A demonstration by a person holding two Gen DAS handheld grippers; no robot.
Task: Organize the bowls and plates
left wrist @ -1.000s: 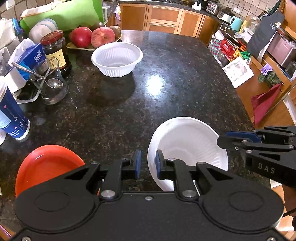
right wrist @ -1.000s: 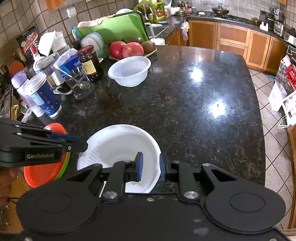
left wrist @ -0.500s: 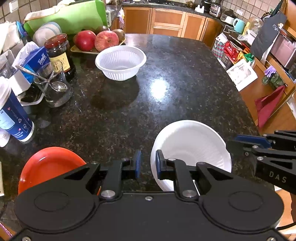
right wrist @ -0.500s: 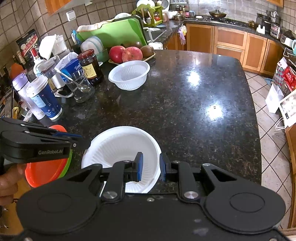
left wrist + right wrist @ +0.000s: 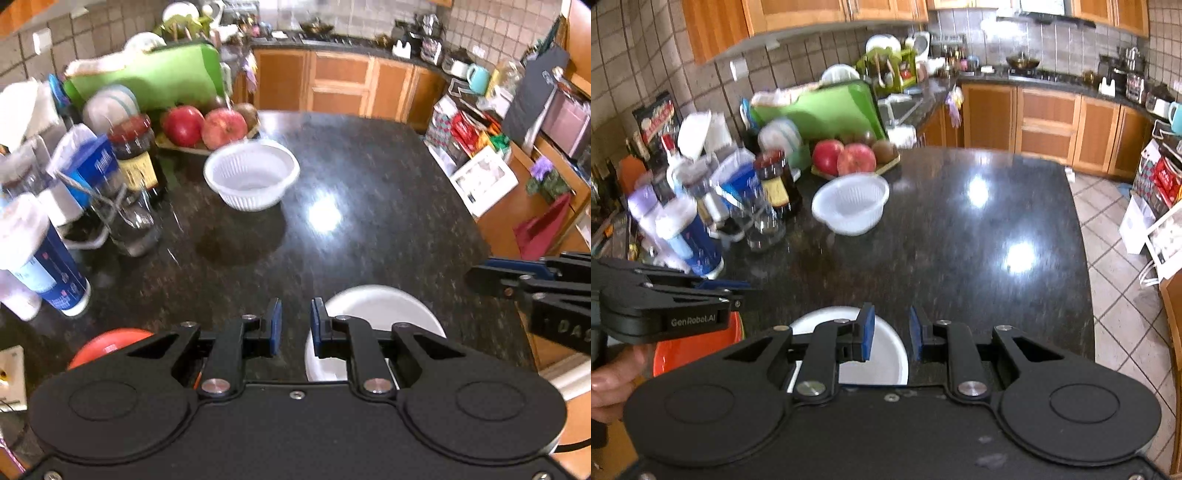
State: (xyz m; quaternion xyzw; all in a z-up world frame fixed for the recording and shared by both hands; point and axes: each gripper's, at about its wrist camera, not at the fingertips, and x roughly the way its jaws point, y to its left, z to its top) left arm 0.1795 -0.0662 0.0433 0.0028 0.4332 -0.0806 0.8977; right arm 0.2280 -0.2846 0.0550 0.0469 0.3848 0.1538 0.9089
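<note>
Rising a little against a moment before, both wrist views now look more toward the far kitchen, and the near dishes sink to the bottom edge. The left gripper and the right gripper each show a narrow gap between the blue pads, with nothing inside; neither holds a dish. The white shallow paper plate lies at the lower centre of the frame, partly hidden behind the left gripper, and the round orange plastic plate lies at the lower left. The white ribbed plastic bowl stands well apart, in the upper middle, just in front of the tray of red apples. I judge that no stacking is in hand now; the hands seem to pull back to choose the next dish.

The black speckled granite counter is glossy, with lamp reflections. A dark sauce jar and a glass with a spoon crowd the left side. Wooden cabinets close the room behind.
</note>
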